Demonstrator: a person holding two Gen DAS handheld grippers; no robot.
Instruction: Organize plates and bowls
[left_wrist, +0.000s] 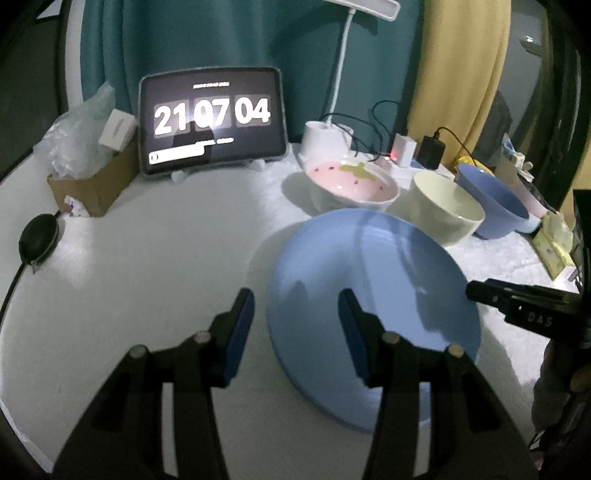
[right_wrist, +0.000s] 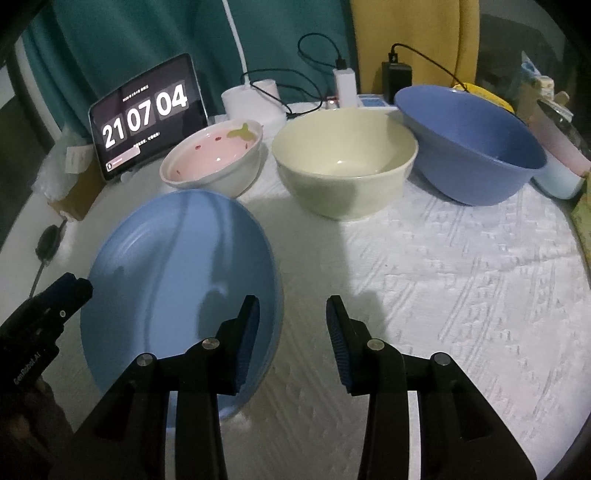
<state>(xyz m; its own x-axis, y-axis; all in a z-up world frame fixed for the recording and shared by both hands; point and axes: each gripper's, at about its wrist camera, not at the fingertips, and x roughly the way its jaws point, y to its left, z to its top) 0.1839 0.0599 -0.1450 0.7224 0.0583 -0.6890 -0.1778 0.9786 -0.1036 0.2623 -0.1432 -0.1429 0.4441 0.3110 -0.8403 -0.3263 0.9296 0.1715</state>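
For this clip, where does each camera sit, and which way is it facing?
Left wrist: on the left gripper, looking down across the table at the light blue plate; its own open fingers show, with the right gripper's tip at the right edge.
Right wrist: on the right gripper, facing the cream bowl and blue bowl; its own open fingers show, the left gripper at lower left.
Shared: plate, pink bowl, tablet clock.

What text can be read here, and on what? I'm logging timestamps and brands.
"21 07 04": tablet screen.
"GenRobot.AI": left claw body, right wrist view.
"DAS": right claw body, only partly legible.
Small lines on the tablet, white box label: too blurred to read.
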